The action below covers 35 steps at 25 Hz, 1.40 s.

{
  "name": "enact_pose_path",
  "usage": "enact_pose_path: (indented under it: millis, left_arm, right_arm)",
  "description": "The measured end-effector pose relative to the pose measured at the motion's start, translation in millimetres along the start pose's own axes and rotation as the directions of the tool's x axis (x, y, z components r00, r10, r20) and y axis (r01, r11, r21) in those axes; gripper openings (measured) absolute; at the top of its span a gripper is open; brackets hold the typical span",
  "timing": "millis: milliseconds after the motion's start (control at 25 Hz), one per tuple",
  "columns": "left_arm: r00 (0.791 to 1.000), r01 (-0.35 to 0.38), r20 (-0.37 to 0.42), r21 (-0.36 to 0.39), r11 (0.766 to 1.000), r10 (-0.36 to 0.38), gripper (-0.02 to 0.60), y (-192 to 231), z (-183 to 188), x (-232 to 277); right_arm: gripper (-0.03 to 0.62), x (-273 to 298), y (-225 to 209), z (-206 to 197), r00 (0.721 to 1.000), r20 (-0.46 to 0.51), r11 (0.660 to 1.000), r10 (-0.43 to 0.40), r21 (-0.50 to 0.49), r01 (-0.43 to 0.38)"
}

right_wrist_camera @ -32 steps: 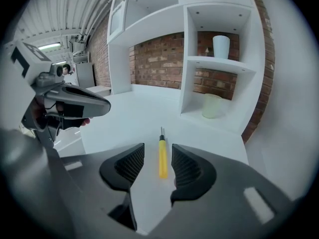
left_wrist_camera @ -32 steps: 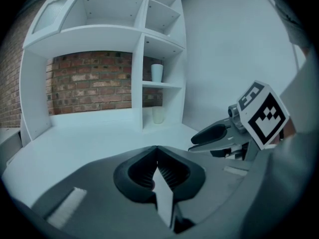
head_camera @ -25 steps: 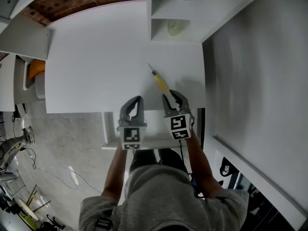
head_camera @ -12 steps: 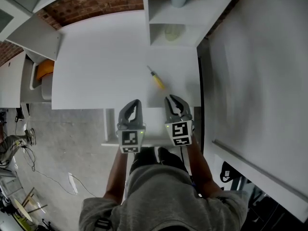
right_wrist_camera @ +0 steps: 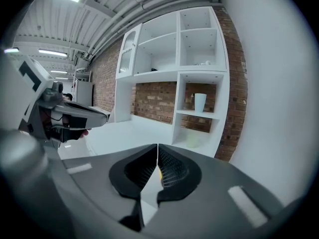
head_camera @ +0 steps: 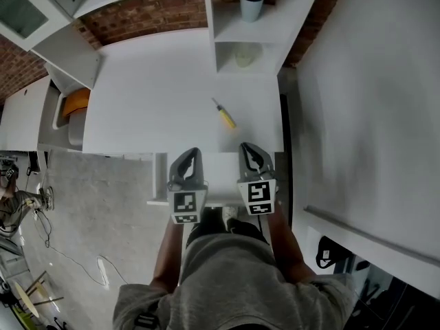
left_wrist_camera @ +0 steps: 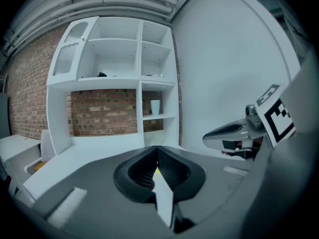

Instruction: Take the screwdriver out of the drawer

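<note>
The screwdriver (head_camera: 224, 115), yellow-handled with a thin shaft, lies alone on the white desk (head_camera: 151, 95). Both grippers hover near the desk's front edge, over the open white drawer (head_camera: 157, 181), well short of the tool. My left gripper (head_camera: 192, 152) is shut and empty. My right gripper (head_camera: 246, 147) is closing, its tips touching with nothing between them. In the left gripper view the left gripper (left_wrist_camera: 156, 150) shows its tips together, a sliver of yellow screwdriver (left_wrist_camera: 157, 171) behind them. The right gripper view shows the right gripper (right_wrist_camera: 157, 148) likewise, with the screwdriver (right_wrist_camera: 159, 174) beyond.
A white shelf unit (head_camera: 275, 26) stands at the desk's back right, holding a pale cup (head_camera: 251, 5) and a pale object (head_camera: 247, 54) in a cubby. A white wall (head_camera: 364, 102) bounds the right side. An orange item (head_camera: 74, 102) sits at the left; cables lie on the floor.
Both grippers pulled back from the screwdriver toward the person and rose. The right jaws, open beside the handle before, have come together. The screwdriver stays on the desk.
</note>
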<state>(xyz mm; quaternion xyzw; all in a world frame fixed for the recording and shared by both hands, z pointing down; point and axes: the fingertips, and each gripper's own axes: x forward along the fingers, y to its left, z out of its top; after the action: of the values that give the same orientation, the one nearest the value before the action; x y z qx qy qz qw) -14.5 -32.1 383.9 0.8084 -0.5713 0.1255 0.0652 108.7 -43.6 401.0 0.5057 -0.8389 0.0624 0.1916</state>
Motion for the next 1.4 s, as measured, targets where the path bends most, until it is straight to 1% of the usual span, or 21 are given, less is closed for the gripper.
enact_pose_path:
  millis: [320, 720, 960, 1400]
  left_arm:
    - [0.999, -0.01, 0.042, 0.004, 1.0, 0.01, 0.012, -20, 13, -40]
    - [0.999, -0.029, 0.045, 0.003, 1.0, 0.029, 0.012, -35, 7, -79]
    - [0.998, -0.034, 0.049, 0.006, 0.999, 0.034, 0.012, -39, 4, -90]
    - [0.998, -0.034, 0.054, 0.011, 0.999, 0.034, 0.012, -40, 4, -91]
  right_arm:
    - [0.004, -46, 14, 6, 0.999, 0.047, 1.0, 0.003, 0.0, -0.003]
    - [0.003, -81, 25, -6, 0.998, 0.056, 1.0, 0.011, -0.016, -0.01]
    - [0.003, -91, 29, -12, 0.998, 0.056, 1.0, 0.015, -0.016, -0.014]
    - [0.003, -93, 32, -14, 0.998, 0.052, 1.0, 0.027, -0.018, -0.026]
